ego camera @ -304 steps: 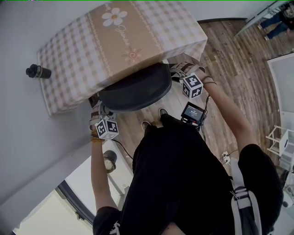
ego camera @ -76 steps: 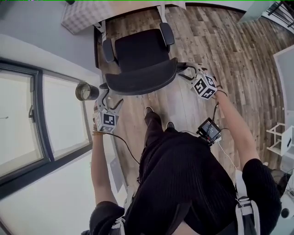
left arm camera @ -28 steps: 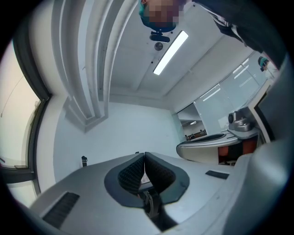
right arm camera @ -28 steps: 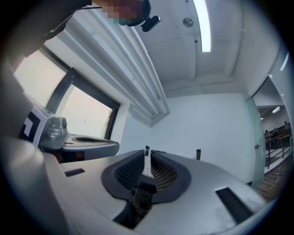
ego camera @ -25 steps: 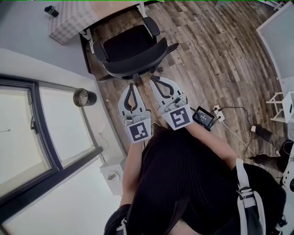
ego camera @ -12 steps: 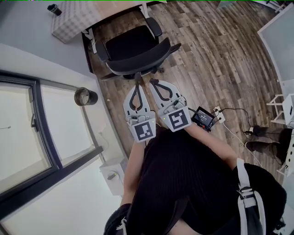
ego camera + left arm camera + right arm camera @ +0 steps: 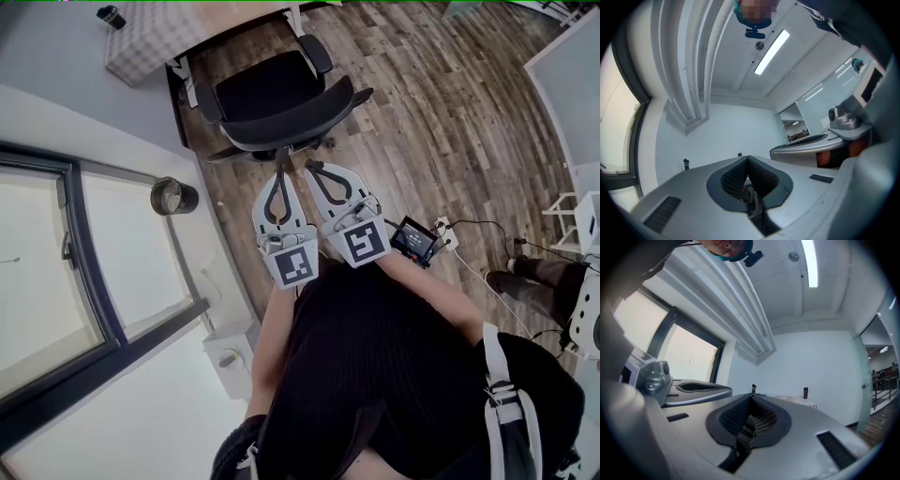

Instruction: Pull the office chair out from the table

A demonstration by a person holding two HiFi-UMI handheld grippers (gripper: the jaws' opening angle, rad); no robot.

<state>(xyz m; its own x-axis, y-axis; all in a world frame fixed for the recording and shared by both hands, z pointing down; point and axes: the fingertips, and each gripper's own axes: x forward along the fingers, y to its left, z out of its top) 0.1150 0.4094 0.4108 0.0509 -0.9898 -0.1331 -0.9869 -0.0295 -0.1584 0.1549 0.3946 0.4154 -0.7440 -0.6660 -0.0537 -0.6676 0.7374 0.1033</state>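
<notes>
Office chair (image 7: 277, 94) stands clear of the checkered table (image 7: 141, 42), on wood floor (image 7: 441, 122). Left gripper (image 7: 278, 169) and right gripper (image 7: 314, 171) hover side by side near it, jaws pressed together, empty. Pull looks done.

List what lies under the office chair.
Under the office chair, wooden floor shows, with dark parts of its base poking out by the backrest. The seat and backrest cover the rest of the base.
</notes>
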